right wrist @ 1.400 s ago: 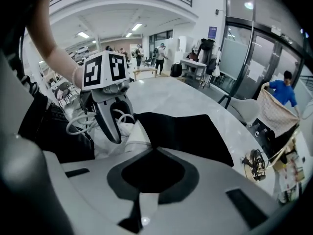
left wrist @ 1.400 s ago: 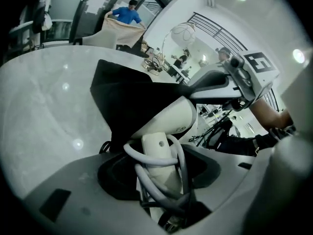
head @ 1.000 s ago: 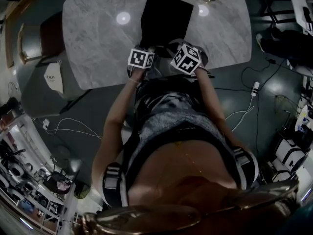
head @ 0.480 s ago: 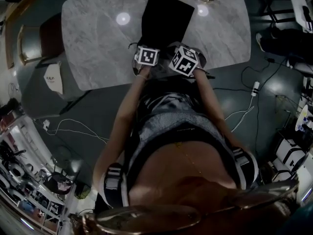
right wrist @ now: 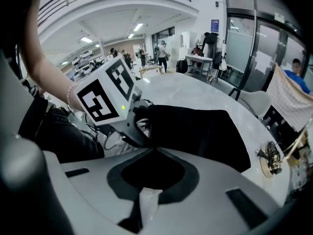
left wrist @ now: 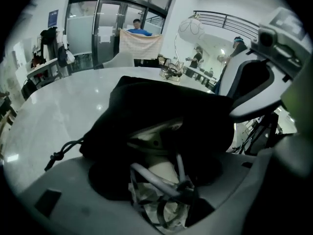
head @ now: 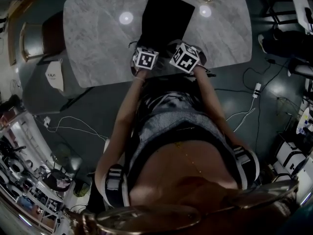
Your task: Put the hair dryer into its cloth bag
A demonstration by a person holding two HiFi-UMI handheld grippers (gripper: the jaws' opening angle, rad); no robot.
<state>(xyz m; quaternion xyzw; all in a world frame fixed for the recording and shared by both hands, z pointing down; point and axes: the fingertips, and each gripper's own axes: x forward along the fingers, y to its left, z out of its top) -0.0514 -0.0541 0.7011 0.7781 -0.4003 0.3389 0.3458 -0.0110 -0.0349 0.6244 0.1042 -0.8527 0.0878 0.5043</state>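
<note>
Left gripper [left wrist: 156,165] just opening, dryer [left wrist: 156,136] loose between jaws, right gripper [right wrist: 155,151] pinching bag [left wrist: 166,102] at tabletop's [head: 98,33] near edge: dryer may slide out.

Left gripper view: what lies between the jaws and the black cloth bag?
That view shows the hair dryer's bundled grey cord before the black cloth bag; the left gripper's jaws have just been opening.

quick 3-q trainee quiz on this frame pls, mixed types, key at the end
1. True or false: the cloth bag lies on the floor.
2. The right gripper is: A) shut on the bag's edge, B) wide open, C) holding a cup.
3. Fill in: inside the bag's mouth sits the ____.
Key: 1 false, it lies on the marble table. 2 A. 3 hair dryer.
</note>
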